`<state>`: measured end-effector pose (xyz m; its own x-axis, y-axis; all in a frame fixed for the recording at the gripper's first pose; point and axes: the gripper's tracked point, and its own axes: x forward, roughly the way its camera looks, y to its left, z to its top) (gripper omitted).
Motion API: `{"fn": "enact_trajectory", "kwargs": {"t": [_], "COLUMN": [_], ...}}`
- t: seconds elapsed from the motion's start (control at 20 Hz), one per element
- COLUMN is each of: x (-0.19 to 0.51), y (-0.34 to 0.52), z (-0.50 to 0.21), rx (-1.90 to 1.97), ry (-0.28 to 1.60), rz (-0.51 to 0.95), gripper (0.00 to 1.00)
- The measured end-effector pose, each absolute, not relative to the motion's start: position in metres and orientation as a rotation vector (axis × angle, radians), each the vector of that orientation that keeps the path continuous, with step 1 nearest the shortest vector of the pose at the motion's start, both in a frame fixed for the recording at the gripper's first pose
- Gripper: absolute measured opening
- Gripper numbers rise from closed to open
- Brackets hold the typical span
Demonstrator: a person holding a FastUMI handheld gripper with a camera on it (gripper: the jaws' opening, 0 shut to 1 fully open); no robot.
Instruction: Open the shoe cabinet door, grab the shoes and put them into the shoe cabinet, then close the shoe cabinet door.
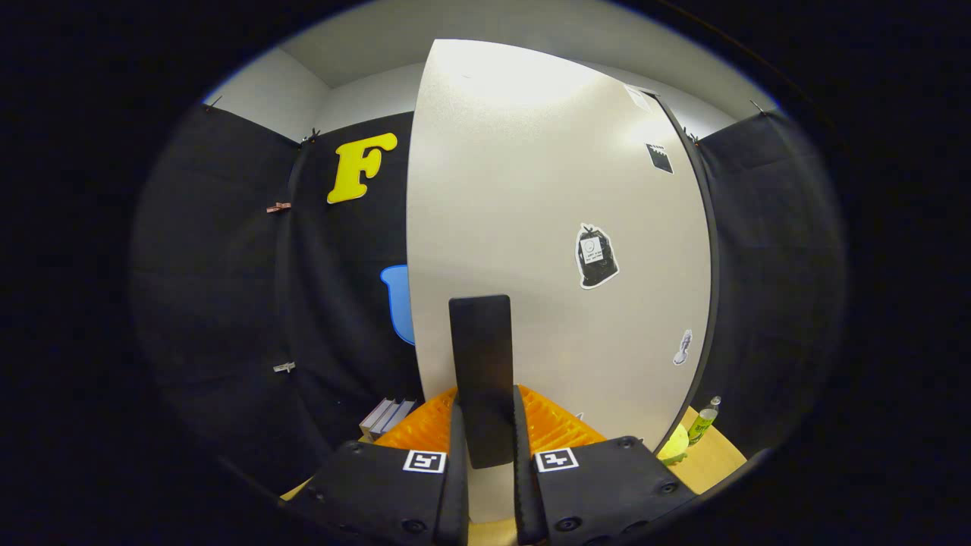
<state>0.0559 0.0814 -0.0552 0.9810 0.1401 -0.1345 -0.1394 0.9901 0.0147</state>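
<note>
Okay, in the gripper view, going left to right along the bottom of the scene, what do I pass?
Stack of books → orange rack → black door handle, clamped between the gripper fingers → white cabinet door → yellow-green round object → green bottle.

One tool [485,455], its two fingers closed on the one dark door handle [481,371] between them. One pale cabinet door [531,227] just ahead, carrying four stickers. One orange ridged tray [561,428] beyond the fingers. One green bottle [704,422] off to their right. A few books [387,417] to their left.
</note>
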Motion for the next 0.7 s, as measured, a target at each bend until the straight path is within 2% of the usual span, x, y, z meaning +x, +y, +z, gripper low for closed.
{"fn": "enact_trajectory", "kwargs": {"t": [0.7], "x": [-0.031], "y": [-0.008], "z": [-0.045], "rx": [-0.005], "ry": [0.17], "rz": [0.22], "gripper": [0.27]}}
